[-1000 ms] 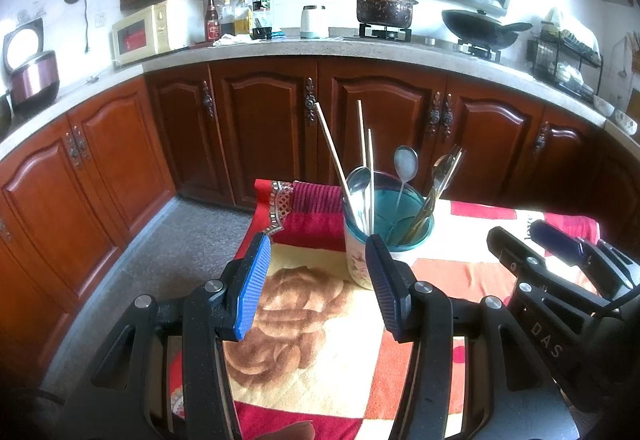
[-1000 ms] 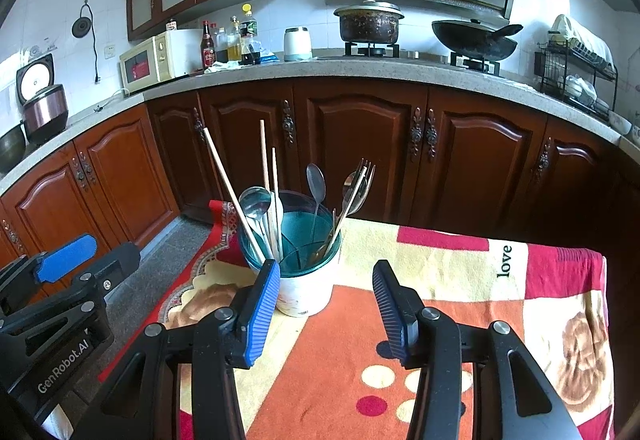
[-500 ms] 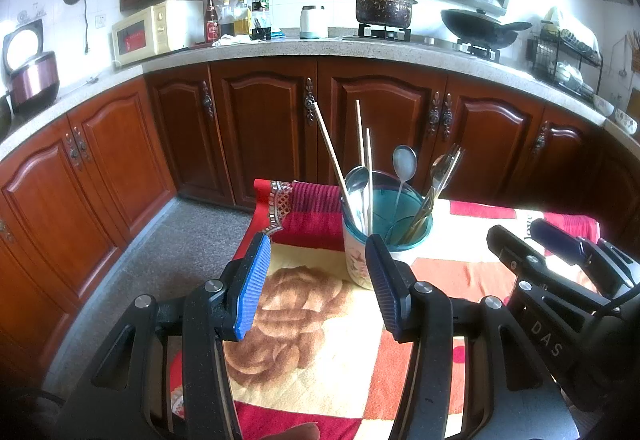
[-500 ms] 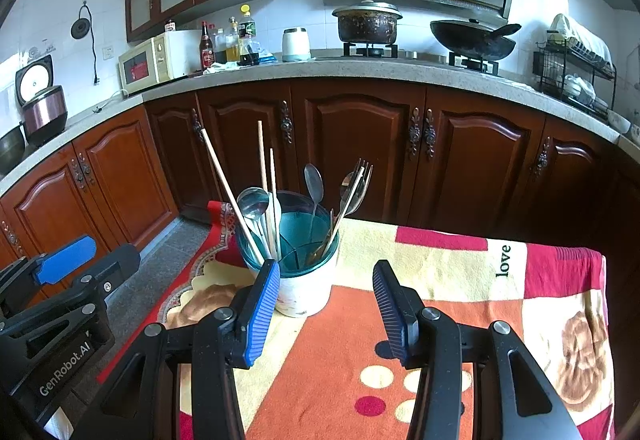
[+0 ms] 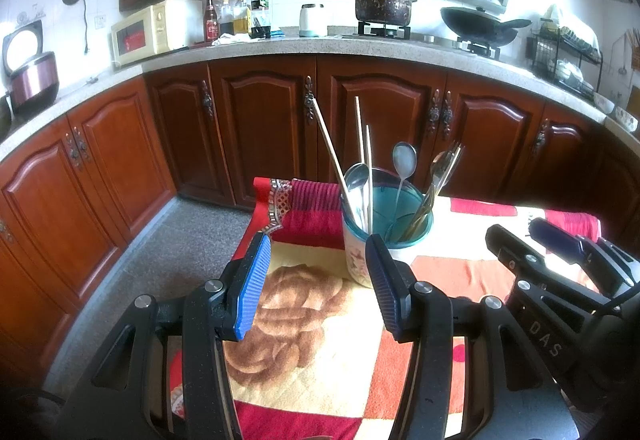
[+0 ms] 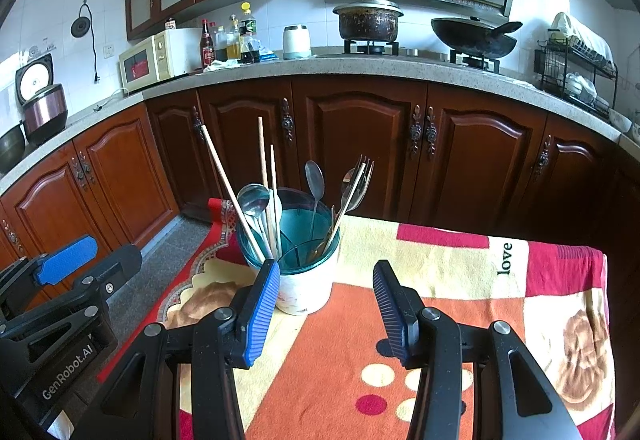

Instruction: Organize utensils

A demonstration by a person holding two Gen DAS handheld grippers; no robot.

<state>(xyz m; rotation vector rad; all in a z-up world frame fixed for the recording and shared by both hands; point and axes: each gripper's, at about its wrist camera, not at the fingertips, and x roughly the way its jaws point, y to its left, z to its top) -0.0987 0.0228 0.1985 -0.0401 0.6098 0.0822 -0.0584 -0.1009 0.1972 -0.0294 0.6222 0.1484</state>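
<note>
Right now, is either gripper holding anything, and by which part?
Nothing is held. The left gripper and right gripper are both open and empty, short of the teal-rimmed white utensil holder.

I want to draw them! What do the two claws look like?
Both are black and bony with silver bolts. Each left claw and right claw finger wears a ribbed blue pad. White lettering marks their sides: "DAS" on the right one, "GenRobot.AI" on the left.

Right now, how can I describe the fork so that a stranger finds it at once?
On the table with the patterned cloth stands a utensil holder with a teal rim. The fork leans in its right side, as the right wrist view shows it. It alone ends in prongs; its neighbours are round-bowled spoons and plain wooden chopsticks.
</note>
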